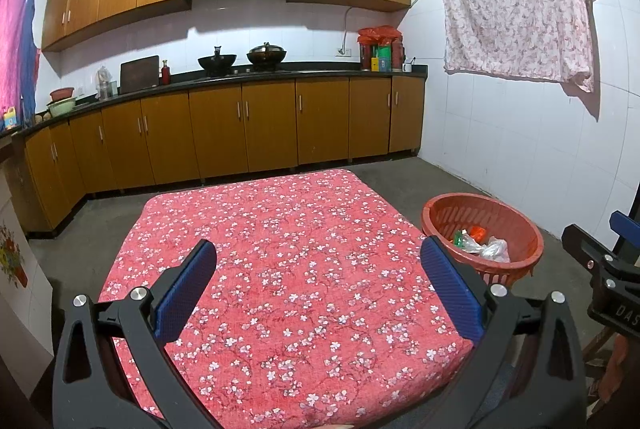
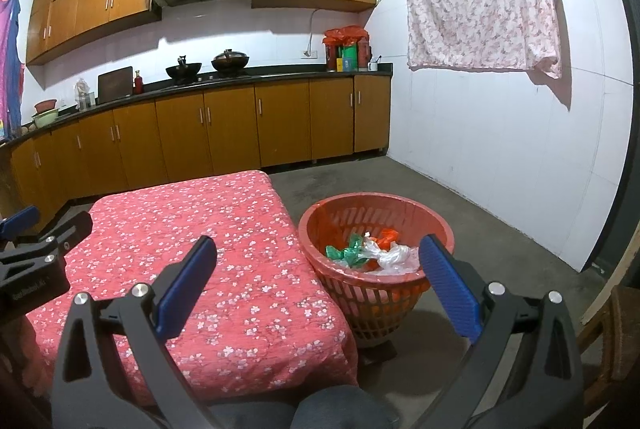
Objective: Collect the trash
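- The left gripper [image 1: 318,279] hangs over the near half of the table [image 1: 280,229], jaws spread wide with nothing between the blue pads but flowered cloth.
- The right gripper [image 2: 318,279] is likewise spread wide and empty; between its pads show the table's right edge and the red basket [image 2: 320,225].
- The trash [image 2: 370,251], crumpled clear, green and orange wrappers, lies inside the red basket, which stands on the floor [image 2: 500,229] just beside the table's right edge.
- From the right gripper the basket lies ahead and slightly right, below table height; from the left gripper it lies forward and well to the right, past the table corner. The right hand is the nearer one.
- The wrappers form a loose heap with no clear long axis; I cannot tell how many pieces there are.
- No loose trash shows on the tablecloth in either view, so my judgement is that collecting is done or nearly so.
- Hidden: the nearest strip of table behind both grippers' frames, the floor behind the basket, and the basket's bottom under the heap.
- Each gripper shows only partly, at the frame's edge, in the other's view.
- A dark rounded shape at the bottom of the right wrist view may be the person's knee; it is cut off.
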Demonstrator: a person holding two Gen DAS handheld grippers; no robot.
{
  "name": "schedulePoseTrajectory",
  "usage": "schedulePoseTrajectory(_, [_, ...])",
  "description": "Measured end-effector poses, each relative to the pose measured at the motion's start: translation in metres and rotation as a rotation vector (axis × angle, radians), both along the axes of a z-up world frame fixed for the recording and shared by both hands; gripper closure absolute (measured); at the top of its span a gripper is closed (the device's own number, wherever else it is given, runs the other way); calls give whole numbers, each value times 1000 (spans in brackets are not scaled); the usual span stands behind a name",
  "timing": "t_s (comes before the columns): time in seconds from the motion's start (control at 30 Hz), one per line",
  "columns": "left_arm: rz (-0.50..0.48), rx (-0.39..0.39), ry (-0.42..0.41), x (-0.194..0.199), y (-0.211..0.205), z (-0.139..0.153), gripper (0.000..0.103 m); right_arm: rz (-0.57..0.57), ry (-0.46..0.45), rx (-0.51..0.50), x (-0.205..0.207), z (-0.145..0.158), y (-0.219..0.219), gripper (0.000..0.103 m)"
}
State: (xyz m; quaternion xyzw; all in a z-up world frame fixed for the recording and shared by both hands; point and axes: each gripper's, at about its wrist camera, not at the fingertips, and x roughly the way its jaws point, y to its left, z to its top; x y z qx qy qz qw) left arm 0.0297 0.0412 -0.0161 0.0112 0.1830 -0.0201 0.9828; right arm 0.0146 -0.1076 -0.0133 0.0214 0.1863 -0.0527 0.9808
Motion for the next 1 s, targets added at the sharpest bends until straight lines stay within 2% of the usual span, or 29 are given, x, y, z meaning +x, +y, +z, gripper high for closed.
schedulePoseTrajectory(1.0, [-6,-4,7,-2,-3,1,2,1,1,4,2,-1,-1,4])
